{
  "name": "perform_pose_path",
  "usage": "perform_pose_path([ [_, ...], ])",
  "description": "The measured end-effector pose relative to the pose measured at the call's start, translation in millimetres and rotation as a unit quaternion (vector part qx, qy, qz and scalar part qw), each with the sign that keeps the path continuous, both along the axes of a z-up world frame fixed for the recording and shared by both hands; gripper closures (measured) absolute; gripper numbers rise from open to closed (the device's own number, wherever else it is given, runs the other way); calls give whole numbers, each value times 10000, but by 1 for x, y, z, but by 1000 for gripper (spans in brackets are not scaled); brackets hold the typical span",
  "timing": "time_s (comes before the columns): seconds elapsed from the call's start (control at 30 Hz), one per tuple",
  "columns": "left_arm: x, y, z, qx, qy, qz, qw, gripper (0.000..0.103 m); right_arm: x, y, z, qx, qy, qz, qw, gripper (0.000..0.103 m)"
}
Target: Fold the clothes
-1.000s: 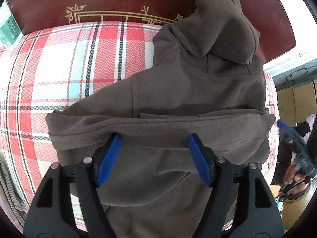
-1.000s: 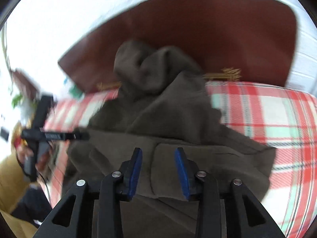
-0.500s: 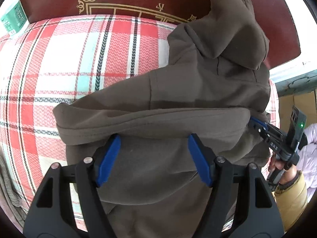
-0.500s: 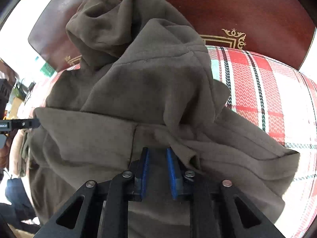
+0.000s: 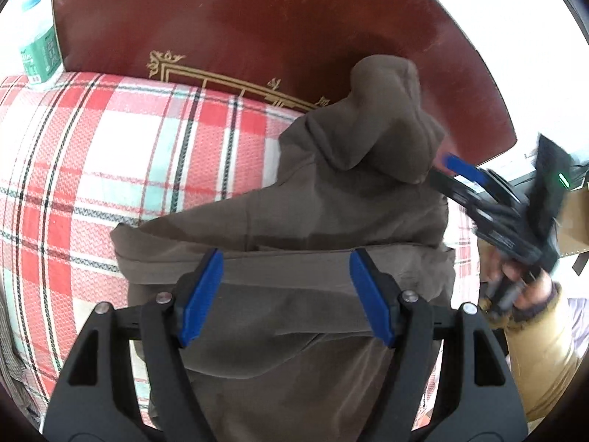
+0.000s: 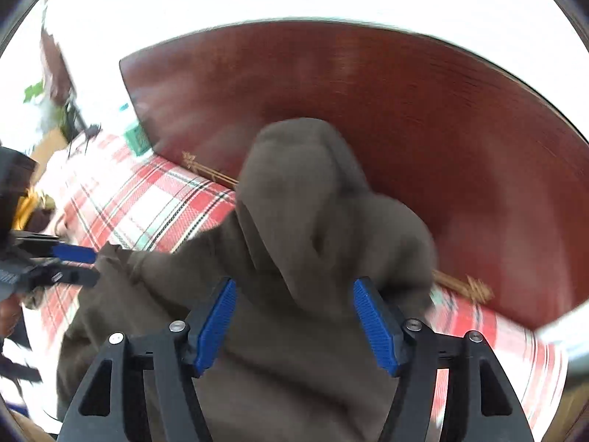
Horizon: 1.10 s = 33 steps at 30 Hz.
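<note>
A brown hoodie (image 5: 331,213) lies on the plaid bed, its hood (image 6: 305,199) propped against the headboard and its lower part folded up into a band. My left gripper (image 5: 285,258) hovers open above that folded band, its pads clear of the cloth. My right gripper (image 6: 294,287) is opening just below the hood, with hoodie fabric behind the gap and neither pad pressing on it. In the left wrist view the right gripper (image 5: 447,171) sits beside the hood's right edge. The right wrist view shows the left gripper (image 6: 88,265) at the hoodie's left corner.
A red-brown headboard (image 5: 257,18) with gold trim closes off the far side. The red plaid sheet (image 5: 110,147) spreads left of the hoodie. A green and white bottle (image 5: 36,55) stands at the far left. A hand in a tan sleeve (image 5: 533,294) holds the right gripper.
The right gripper, nearly shut over a fold of the hoodie half a second ago, has opened wide and swung up beside the hood. The left gripper has risen slightly, staying open.
</note>
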<state>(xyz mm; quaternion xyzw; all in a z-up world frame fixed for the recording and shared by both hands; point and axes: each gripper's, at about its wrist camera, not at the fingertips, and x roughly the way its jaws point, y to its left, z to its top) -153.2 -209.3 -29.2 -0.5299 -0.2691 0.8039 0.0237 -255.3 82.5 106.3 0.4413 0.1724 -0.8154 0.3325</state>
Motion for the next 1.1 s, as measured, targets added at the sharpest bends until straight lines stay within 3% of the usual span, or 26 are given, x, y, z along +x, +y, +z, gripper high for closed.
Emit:
perform_pose_path([
  [0.13, 6, 3, -1, 86, -21, 22, 10000, 31, -41, -30, -21, 232, -250, -56, 9994, 38],
  [0.2, 10, 2, -5, 160, -71, 55, 9998, 31, -54, -21, -28, -60, -579, -295, 9979, 57],
  [0.23, 11, 1, -7, 194, -90, 75, 9997, 31, -59, -16, -26, -177, -653, -368, 9970, 75],
  [0.27, 12, 0, -10, 237, -108, 96, 9996, 31, -63, -12, -24, -292, -723, -438, 9960, 85],
  [0.37, 12, 1, -12, 347, -109, 115, 9993, 31, -63, -2, -10, -362, -694, -460, 9959, 89],
  [0.57, 5, 14, -7, 496, -16, -92, 9987, 31, -40, 29, 50, -774, -118, -549, 9954, 89],
  [0.83, 1, 42, 0, 677, 96, -465, 9966, 31, 52, 45, 112, -1134, 658, -272, 9910, 89],
  [0.97, 9, 41, 0, 735, 83, -423, 9964, 31, 115, 54, 113, -1020, 719, -265, 9918, 90],
  [1.1, 23, 34, -3, 711, -10, -343, 9969, 31, 164, 59, 84, -600, 439, -240, 9969, 90],
])
